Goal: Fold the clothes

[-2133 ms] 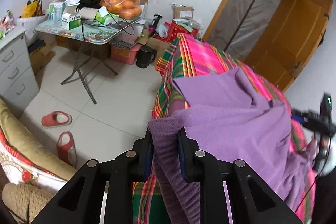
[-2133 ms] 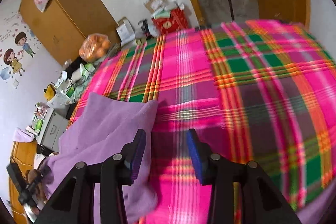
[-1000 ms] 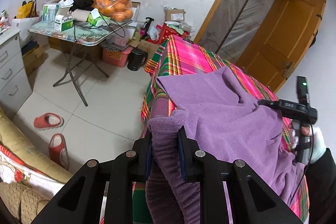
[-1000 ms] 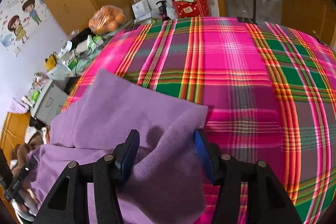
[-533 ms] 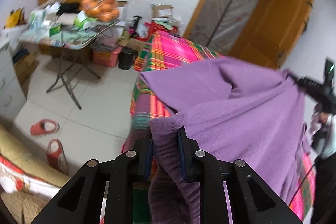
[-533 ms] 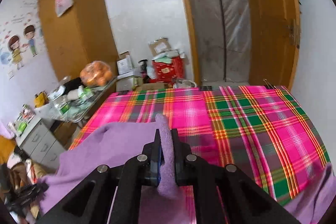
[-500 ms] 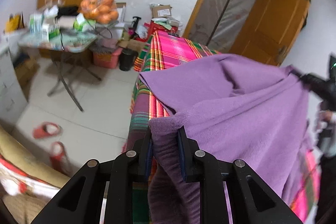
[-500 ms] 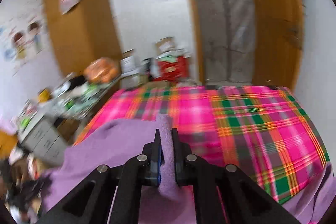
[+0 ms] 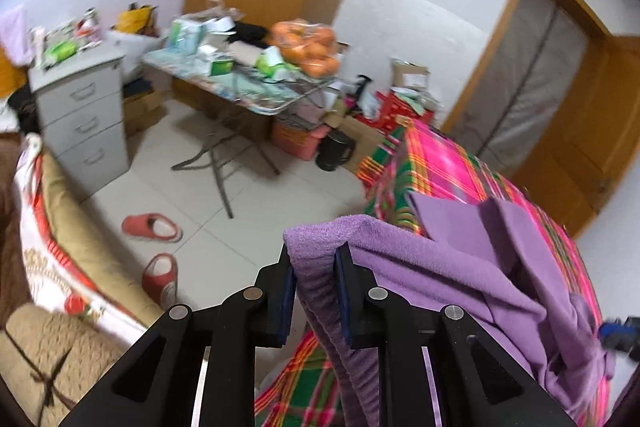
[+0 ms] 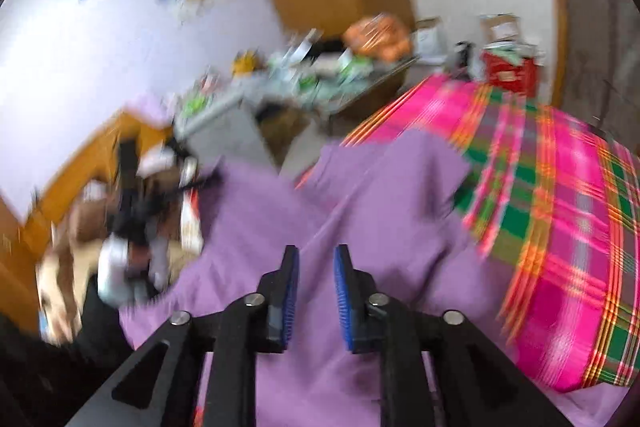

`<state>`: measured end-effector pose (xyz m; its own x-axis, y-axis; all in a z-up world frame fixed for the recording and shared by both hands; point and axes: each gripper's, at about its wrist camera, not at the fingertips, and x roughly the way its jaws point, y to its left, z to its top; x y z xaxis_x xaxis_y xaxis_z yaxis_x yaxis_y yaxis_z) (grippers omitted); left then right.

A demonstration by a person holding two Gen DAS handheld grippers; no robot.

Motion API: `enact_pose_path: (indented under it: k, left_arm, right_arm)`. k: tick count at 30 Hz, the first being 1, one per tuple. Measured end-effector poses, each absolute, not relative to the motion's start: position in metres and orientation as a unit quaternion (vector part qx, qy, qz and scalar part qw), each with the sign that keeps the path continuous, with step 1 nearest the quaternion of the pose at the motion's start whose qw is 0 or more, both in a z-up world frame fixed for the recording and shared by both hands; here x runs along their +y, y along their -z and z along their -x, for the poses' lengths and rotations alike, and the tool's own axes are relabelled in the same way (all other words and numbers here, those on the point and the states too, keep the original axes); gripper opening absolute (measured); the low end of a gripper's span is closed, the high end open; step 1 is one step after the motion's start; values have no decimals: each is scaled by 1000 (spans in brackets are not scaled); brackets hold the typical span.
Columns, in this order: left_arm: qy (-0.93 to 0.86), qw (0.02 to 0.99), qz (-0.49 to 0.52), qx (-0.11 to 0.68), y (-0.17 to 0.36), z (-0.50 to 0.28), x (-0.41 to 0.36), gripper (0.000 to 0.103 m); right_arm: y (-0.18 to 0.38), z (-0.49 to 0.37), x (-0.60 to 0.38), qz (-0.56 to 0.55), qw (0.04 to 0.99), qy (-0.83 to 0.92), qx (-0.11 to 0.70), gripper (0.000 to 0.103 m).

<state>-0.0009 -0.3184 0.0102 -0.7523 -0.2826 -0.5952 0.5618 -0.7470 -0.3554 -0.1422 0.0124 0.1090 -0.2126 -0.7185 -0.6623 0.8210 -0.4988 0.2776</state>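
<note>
A purple fleece garment (image 9: 472,267) lies rumpled over the near corner of a bed with a pink and green plaid cover (image 9: 448,167). My left gripper (image 9: 315,269) is shut on a thick fold of its edge, which hangs down between the fingers. In the right wrist view the same purple garment (image 10: 372,203) spreads below my right gripper (image 10: 316,285), whose jaws stand slightly apart with no cloth between them. This view is motion-blurred. The plaid bed cover (image 10: 560,211) shows to the right.
A folding table (image 9: 248,83) piled with boxes and a bag of oranges (image 9: 308,45) stands on the tiled floor. A grey drawer cabinet (image 9: 84,119) is at left. Red slippers (image 9: 152,227) lie on the floor. A wooden door (image 9: 580,131) is at right.
My right gripper has let go of the purple garment and swung left and down over it. My left gripper still holds its fold and has turned left, showing more of the room.
</note>
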Motion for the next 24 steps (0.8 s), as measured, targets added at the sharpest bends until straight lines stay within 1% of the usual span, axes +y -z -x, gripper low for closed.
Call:
enact_pose_path:
  k: [1,2,4,9,13,14,15,16,17,21,24]
  left_arm:
    - [896,241,-258,269,-10,-2,-320,19]
    - [896,243,-257,268,-10,-2,-320,19]
    - [898,241,-259,262,-10,-2,-316,19]
    - [901,238,-261,253,-11,1,-313,19]
    - [901,235,-264,253,-11,4,-313,19]
    - [901,233,-267,252,-10,5,-313,19]
    - [901,231,-269,251,-10,6,-313,18]
    - [901,229,-272,250,-10,8,-312,18]
    - [901,227,-274,249,-9,9,-311,18]
    - [901,222,-280,245,-9,12,-310,18]
    - [900,222,-284,245,-8,13,-310,18]
  right_arm:
    - [-111,156,18,-380,477,791,50,38]
    - [-111,169,21,-376,454,807,45,48]
    - [-103,202,14,-386,430,815,41,49]
    - [-58,272,-21,-474,409,780,14,50]
    - [-27,297,-49,-509,398,763,21,50]
    - [-23,300,-51,-512,397,761,20,48]
    - [-22,302,-56,-509,397,763,20,44]
    - [-21,305,-61,-505,398,766,20,16]
    - [-24,304,-61,-497,398,771,23,9]
    - [-55,300,-33,-442,365,820,17,9]
    - [-84,310,23,-400,288,870,-18,9]
